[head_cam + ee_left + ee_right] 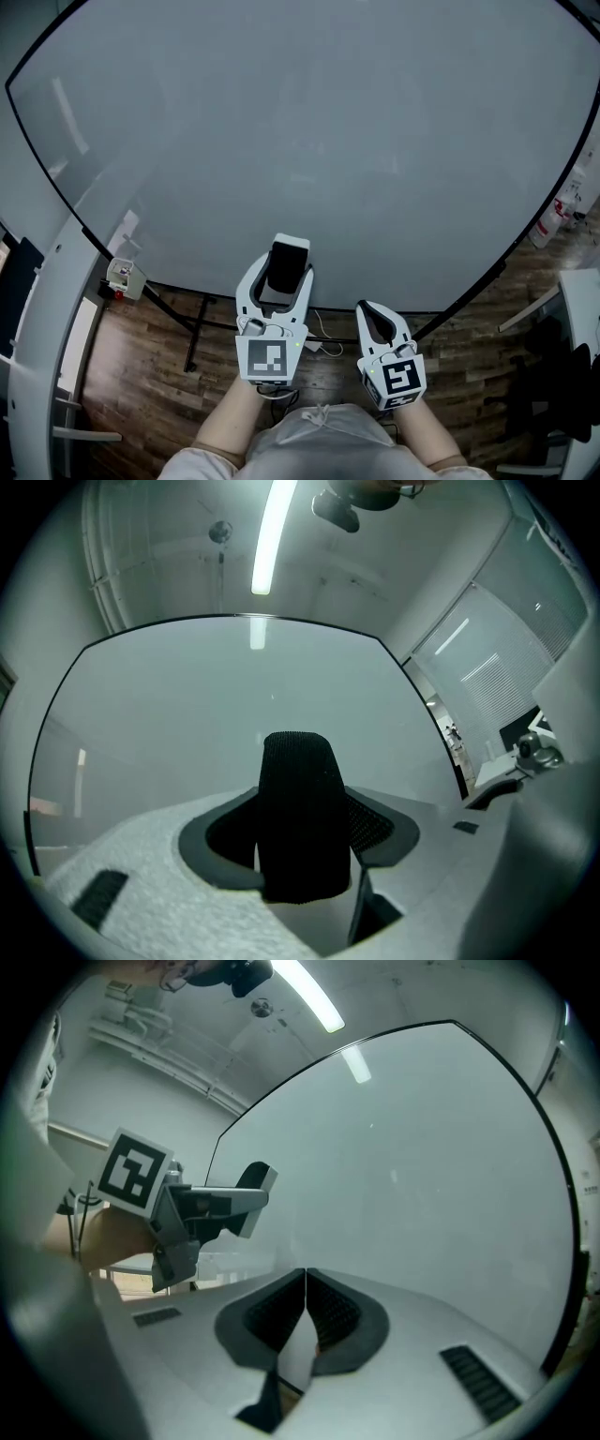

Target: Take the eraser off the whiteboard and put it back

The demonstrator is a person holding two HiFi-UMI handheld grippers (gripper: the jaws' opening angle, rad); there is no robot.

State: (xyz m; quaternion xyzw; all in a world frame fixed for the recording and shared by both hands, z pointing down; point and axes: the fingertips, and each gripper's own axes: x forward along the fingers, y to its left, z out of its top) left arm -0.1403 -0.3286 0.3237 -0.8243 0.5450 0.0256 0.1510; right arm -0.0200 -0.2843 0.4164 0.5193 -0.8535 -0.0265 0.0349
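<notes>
The eraser [289,255], a white block with a black felt face, sits between the jaws of my left gripper [280,281], which is shut on it. It is held just in front of the lower part of the large whiteboard [309,141]. In the left gripper view the black felt [300,808] stands upright between the pads, with the whiteboard [234,696] behind it. My right gripper [373,311] is lower and to the right, shut with nothing in it; its pads meet [305,1274]. The right gripper view shows the left gripper [246,1194] with the eraser [255,1177] at the left.
The whiteboard's black stand legs [192,328] rest on a wooden floor. A small box [124,277] is mounted at the left. Bottles [548,225] stand at the right, with a dark chair [553,375] below them. A white cable [323,342] lies on the floor.
</notes>
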